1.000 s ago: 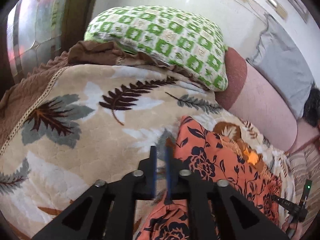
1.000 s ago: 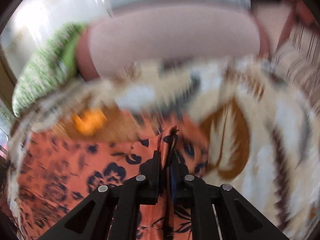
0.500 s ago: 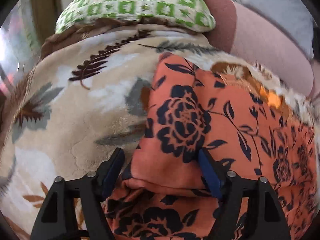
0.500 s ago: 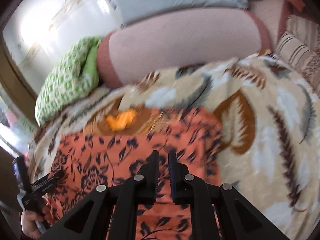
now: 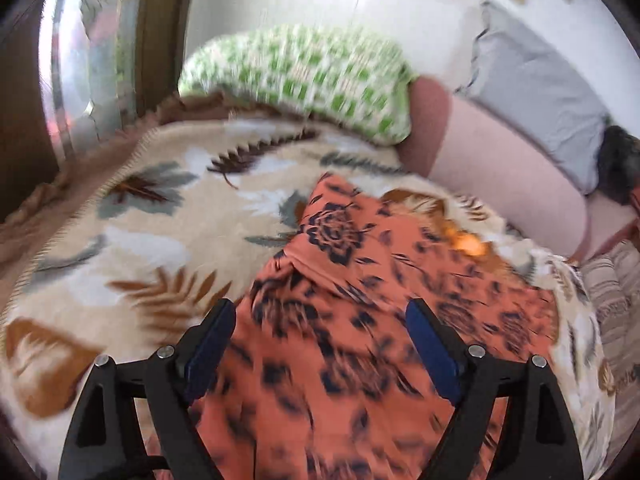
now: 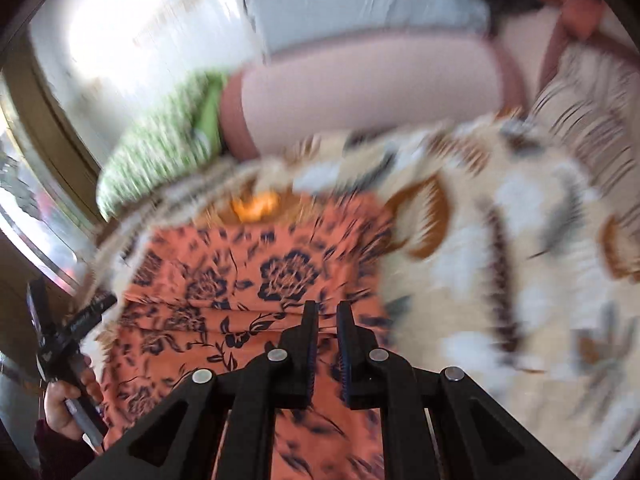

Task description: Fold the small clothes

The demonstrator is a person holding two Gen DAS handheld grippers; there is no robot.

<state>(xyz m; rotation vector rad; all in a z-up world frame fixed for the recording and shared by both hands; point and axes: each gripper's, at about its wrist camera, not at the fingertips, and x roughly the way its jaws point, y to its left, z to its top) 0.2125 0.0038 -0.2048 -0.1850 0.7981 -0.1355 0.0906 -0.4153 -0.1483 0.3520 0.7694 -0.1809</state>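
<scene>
An orange garment with dark blue flowers lies folded over on a beige leaf-print blanket; it also shows in the right wrist view. My left gripper is wide open above the garment's near part, holding nothing. My right gripper has its jaws close together with a narrow gap and no cloth between them, above the garment's right part. The left gripper also shows at the left edge of the right wrist view, held in a hand.
A green checked pillow and a pink bolster lie at the far side of the bed, with a grey pillow behind. A small orange patch shows past the garment. A striped cloth lies at right.
Both grippers let go of the garment, the left one opening wide. Both then pulled back and up, so the garment now lies flat, farther away.
</scene>
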